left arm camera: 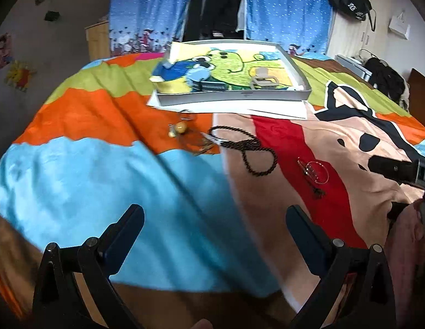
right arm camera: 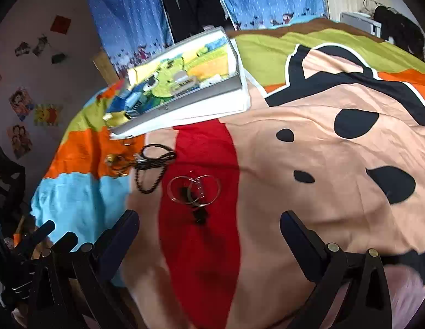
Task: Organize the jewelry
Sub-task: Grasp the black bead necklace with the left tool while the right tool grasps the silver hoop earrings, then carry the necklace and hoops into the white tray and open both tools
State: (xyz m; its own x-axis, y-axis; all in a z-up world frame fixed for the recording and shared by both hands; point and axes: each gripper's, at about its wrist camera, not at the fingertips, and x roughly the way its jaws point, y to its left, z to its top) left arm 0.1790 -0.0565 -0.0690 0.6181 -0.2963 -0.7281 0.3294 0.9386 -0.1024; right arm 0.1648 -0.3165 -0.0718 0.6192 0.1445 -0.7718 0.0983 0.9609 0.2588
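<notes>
Jewelry lies on a colourful bedspread. A dark bead necklace (left arm camera: 246, 148) lies in loops at centre, also in the right wrist view (right arm camera: 153, 166). Left of it lies a pendant with a gold bead (left arm camera: 181, 128). Silver hoop bracelets with a dark charm (left arm camera: 316, 171) lie on the red stripe, also in the right wrist view (right arm camera: 196, 190). A shallow grey box (left arm camera: 234, 96) with a cartoon picture inside stands behind them, also in the right wrist view (right arm camera: 185, 97). My left gripper (left arm camera: 215, 219) is open and empty, short of the necklace. My right gripper (right arm camera: 209, 224) is open and empty, just short of the bracelets.
White paper sheets (left arm camera: 281, 109) lie under the box. Blue curtains (left arm camera: 146, 8) and a wardrobe opening stand behind the bed. A black bag (left arm camera: 388, 79) lies at the far right. The right gripper's tip (left arm camera: 390, 167) shows at the right edge of the left wrist view.
</notes>
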